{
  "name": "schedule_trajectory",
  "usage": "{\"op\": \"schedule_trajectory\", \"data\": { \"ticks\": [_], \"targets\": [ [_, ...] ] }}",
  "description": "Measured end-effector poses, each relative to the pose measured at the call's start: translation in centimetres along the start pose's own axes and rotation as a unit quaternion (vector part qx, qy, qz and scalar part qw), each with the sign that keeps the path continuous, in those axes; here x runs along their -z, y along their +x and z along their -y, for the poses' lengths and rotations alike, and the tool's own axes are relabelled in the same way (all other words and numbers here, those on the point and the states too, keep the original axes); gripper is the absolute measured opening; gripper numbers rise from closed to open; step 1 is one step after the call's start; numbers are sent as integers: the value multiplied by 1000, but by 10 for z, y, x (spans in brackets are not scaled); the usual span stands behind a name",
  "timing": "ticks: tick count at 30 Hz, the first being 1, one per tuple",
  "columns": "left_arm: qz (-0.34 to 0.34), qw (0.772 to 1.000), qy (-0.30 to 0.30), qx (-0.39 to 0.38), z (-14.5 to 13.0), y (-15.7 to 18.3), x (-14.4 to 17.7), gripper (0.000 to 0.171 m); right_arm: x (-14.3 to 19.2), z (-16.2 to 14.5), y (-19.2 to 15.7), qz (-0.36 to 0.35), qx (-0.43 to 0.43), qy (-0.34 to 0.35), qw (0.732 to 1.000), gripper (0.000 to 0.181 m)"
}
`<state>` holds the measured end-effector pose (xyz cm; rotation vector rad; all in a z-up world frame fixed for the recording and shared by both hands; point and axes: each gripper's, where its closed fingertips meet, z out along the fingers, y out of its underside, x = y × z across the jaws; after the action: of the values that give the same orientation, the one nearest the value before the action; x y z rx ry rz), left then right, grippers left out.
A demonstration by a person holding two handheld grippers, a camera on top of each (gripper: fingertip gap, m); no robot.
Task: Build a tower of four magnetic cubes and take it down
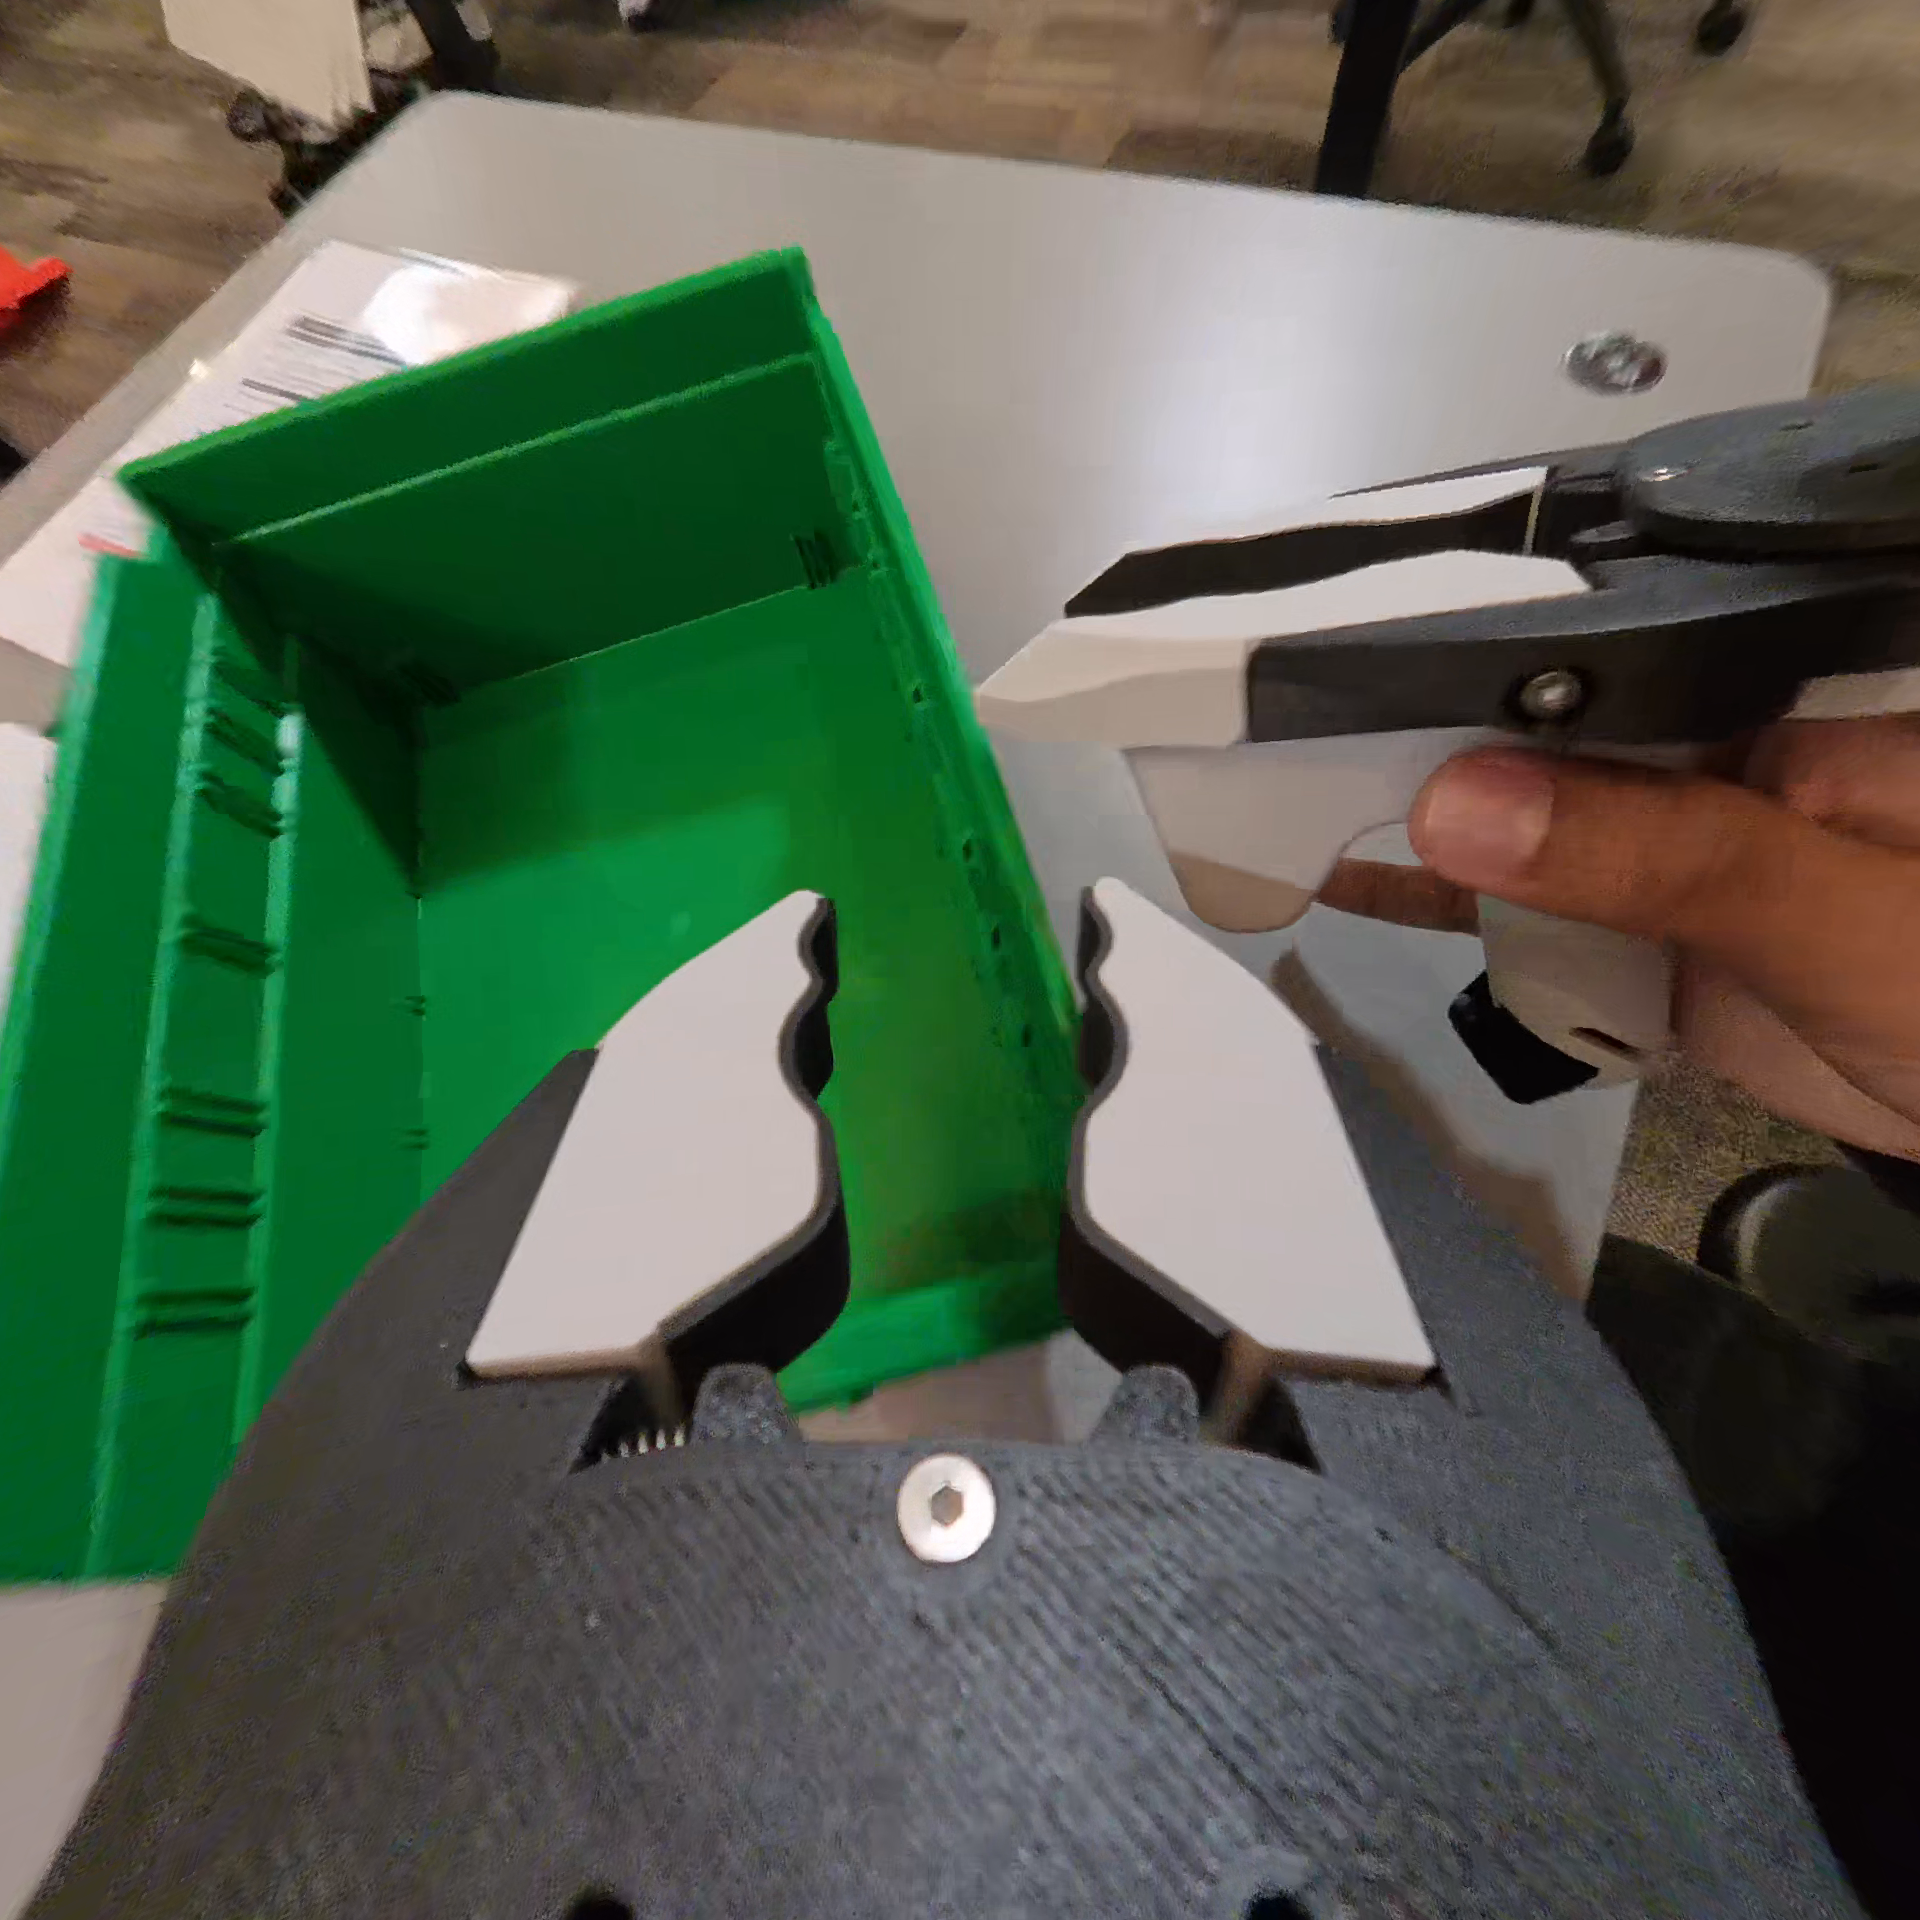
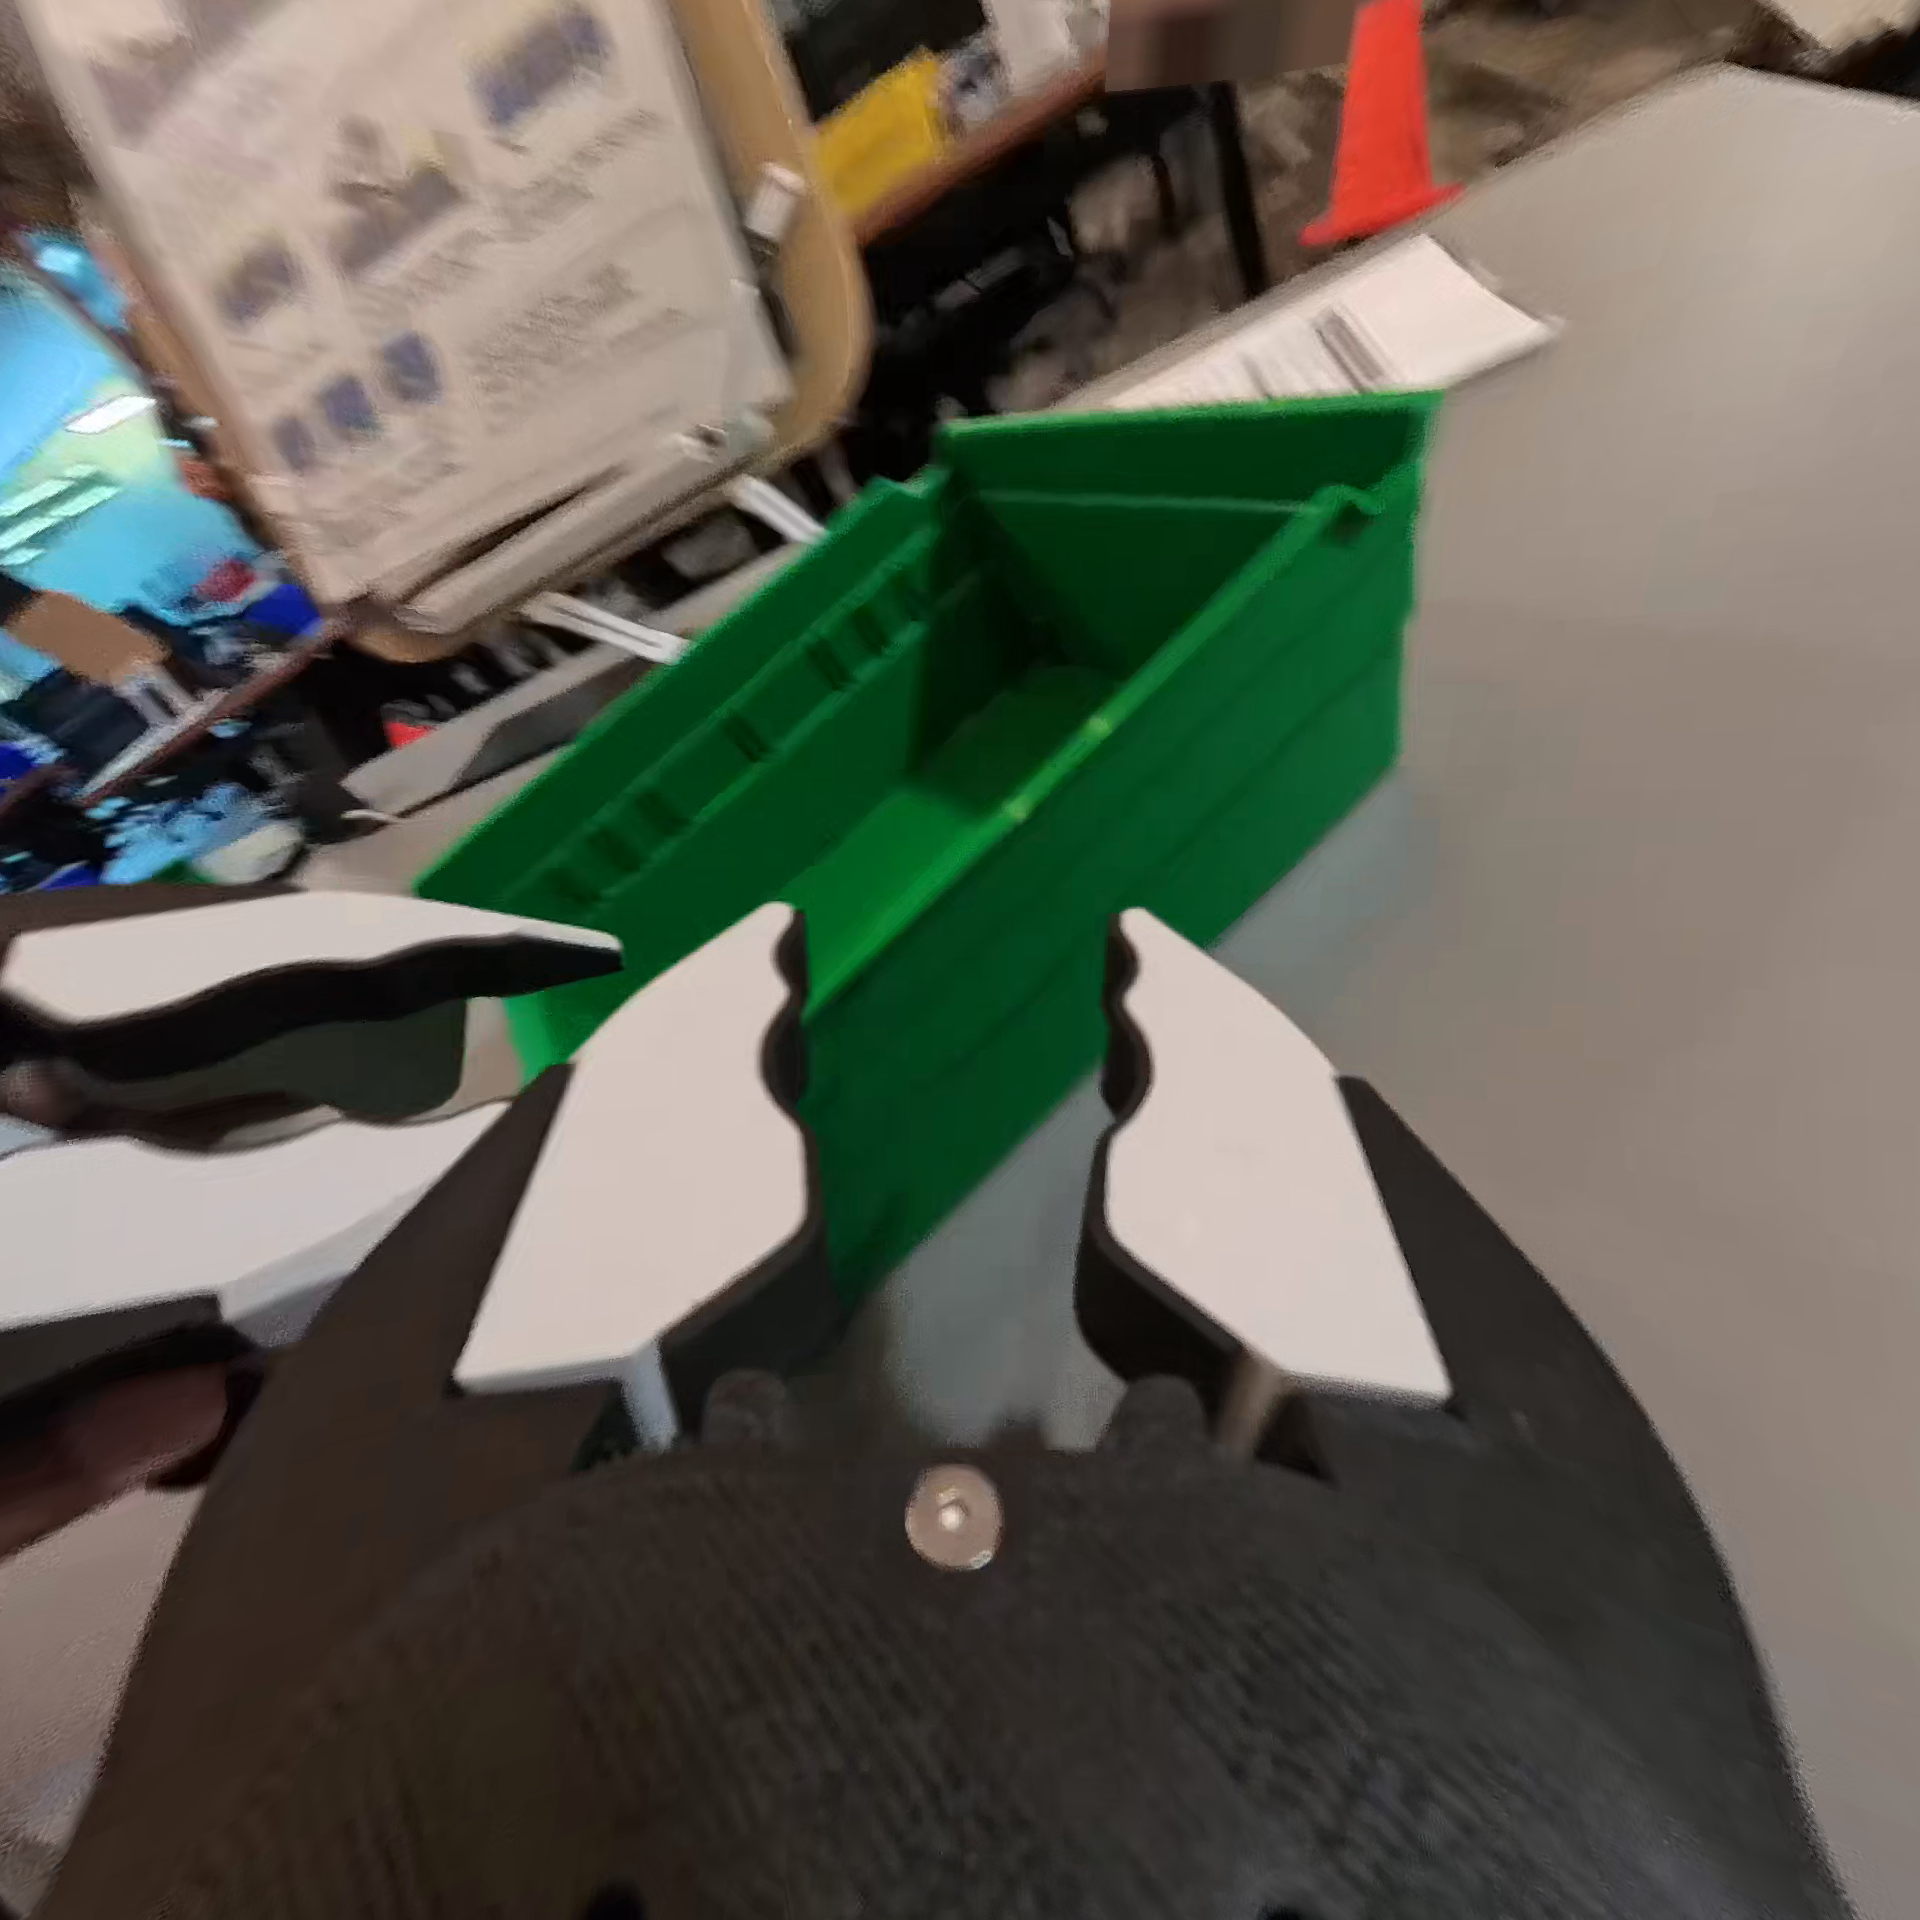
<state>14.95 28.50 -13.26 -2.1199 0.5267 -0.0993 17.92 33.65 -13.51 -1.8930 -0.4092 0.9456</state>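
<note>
Two grippers: both are over a grey tabletop (image 1: 1195,343), beside one green bin (image 1: 582,831).
Left fingers: the left gripper (image 1: 951,1023) has its fingers spread apart, and the bin's right long wall stands in the gap between them. Whether a finger touches the wall, I cannot tell. Nothing is clamped.
Right fingers: the right gripper (image 2: 956,1039) is also spread apart and holds nothing. In the right wrist view the near corner of the bin shows in the gap, but in the left wrist view the same gripper (image 1: 1049,649) is just beside the bin's right wall, outside it, and apart from it.
Bin: it is open on top, with slotted ribs along the inside of its long walls and nothing visible inside. Its long axis runs away from both grippers, a little slanted.
Nearer gripper: the left one, which straddles the wall; the right one is close on the bin's right side.
Hand: a person's hand (image 1: 1714,894) holds the right gripper by its handle.
Tabletop: a printed paper sheet (image 2: 1351,332) lies behind the bin's far end; a round metal fitting (image 1: 1614,362) is near the far right corner.
Room: carpet floor, chair legs, an orange cone (image 2: 1387,125), a blurred cardboard box (image 2: 416,291).
</note>
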Motion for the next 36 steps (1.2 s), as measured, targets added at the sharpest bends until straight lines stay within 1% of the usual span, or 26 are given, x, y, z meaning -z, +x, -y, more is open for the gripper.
{"op": "schedule_trajectory", "data": {
  "ticks": [1,2,4,6,8,9,10,11,12,13,14,15,16,17,18,20,23,28,31,36],
  "targets": [
    [1,1000,10,0,-3,-5,16,47,4,3,-17,25,16,15,999,70],
    [10,1000,17,3,-8,-14,31,44,8,4,-32,40,36,27,998,77],
    [37,999,28,11,-23,-37,60,45,13,1,-49,30,67,41,996,77],
    [92,994,34,36,-44,-71,85,44,11,-14,-60,13,86,29,996,82],
    [142,986,39,76,-70,-105,102,43,2,-36,-63,-12,97,-10,995,86],
    [154,982,33,100,-84,-118,108,43,-3,-46,-61,-26,107,-33,993,88],
    [162,979,29,120,-97,-129,111,43,-7,-52,-55,-41,124,-50,990,89],
    [171,975,29,138,-108,-139,115,43,-9,-49,-50,-45,142,-49,988,95],
    [178,972,37,151,-115,-147,119,42,-10,-41,-43,-49,155,-38,986,89],
    [184,969,46,160,-122,-153,123,42,-9,-34,-31,-61,169,-35,983,61],
    [189,966,54,166,-126,-158,126,41,-6,-26,-11,-96,184,-36,978,46],
    [193,964,61,171,-130,-162,129,41,-2,-16,13,-132,198,-34,971,38],
    [191,964,63,175,-134,-163,132,41,2,-8,33,-151,203,-36,967,20],
    [184,965,62,175,-136,-162,132,41,7,-1,53,-165,193,-40,966,10],
    [179,967,59,173,-138,-162,132,41,11,6,73,-176,176,-39,968,3],
    [181,967,59,167,-140,-164,132,40,16,17,100,-166,145,-33,975,5],
    [173,971,55,159,-142,-161,128,39,18,27,119,-134,124,-33,983,3],
    [172,973,45,147,-148,-162,125,38,10,35,130,-93,168,-50,980,2],
    [163,973,35,161,-155,-161,125,39,7,40,137,-76,159,-55,983,2],
    [145,970,31,194,-165,-164,120,39,11,39,137,-81,180,-56,979,2]
  ]
}}
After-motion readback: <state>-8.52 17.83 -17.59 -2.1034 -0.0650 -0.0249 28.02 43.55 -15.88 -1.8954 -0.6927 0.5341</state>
